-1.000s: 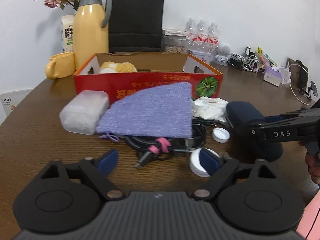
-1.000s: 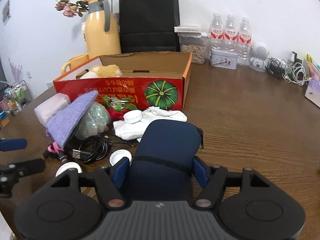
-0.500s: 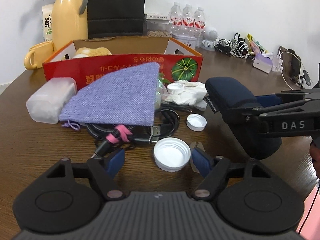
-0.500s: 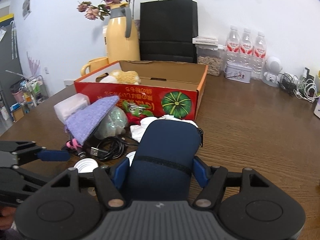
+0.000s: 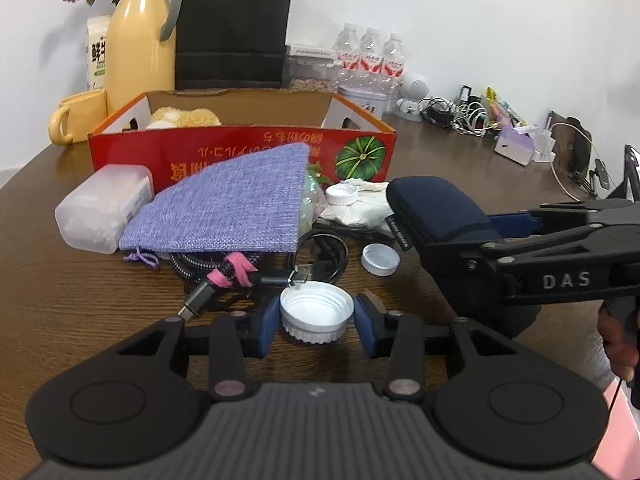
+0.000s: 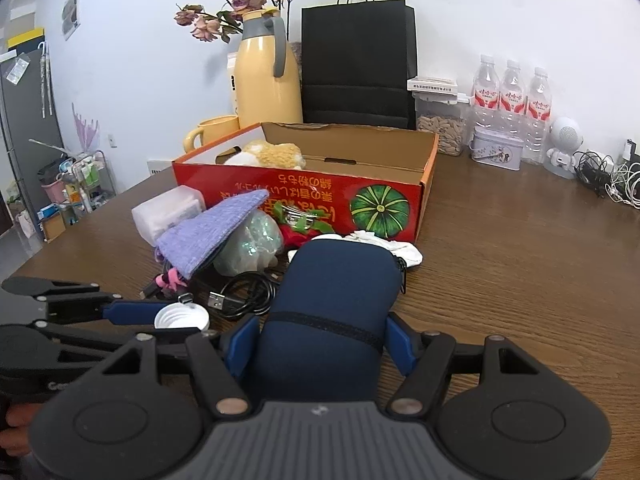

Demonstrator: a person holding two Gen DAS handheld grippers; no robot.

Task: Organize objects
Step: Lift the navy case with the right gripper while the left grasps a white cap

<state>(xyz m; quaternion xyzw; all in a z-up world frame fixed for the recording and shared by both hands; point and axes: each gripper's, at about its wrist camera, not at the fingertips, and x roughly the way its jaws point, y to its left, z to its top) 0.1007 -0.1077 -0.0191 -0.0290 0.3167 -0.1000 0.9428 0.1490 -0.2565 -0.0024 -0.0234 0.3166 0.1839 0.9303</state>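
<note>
Two grippers work over the near part of a brown wooden table [image 6: 520,264]. The left gripper [image 5: 316,314] has its blue pads on either side of a large white ribbed plastic cap [image 5: 317,315], open side up on the wood; its jaws are closing, and whether the pads already press the cap's rim cannot be told. The right gripper [image 6: 318,338] is clamped at medium width on a dark navy zippered fabric pouch [image 6: 332,300], which stands on the table just right of the cap.

Behind the cap lies a tight cluster: a coiled black USB cable [image 5: 320,256] with a pink tie, a smaller white cap [image 5: 380,259], a lilac woven drawstring bag [image 5: 232,208] leaning over a clear crinkled wrapper, a frosted plastic box [image 5: 100,212] and crumpled white tissue [image 5: 360,208]. All sit against the front wall of a red cardboard box with a green pumpkin print [image 6: 304,200], open-topped, with a beige plush item in its far left corner.

Bare wood stretches to the right of the pouch toward the table's right edge, and along the left edge near the frosted box.

What lies under the lilac bag is mostly hidden. The box floor cannot be seen past its front wall. A hand shows only at the frame borders.
</note>
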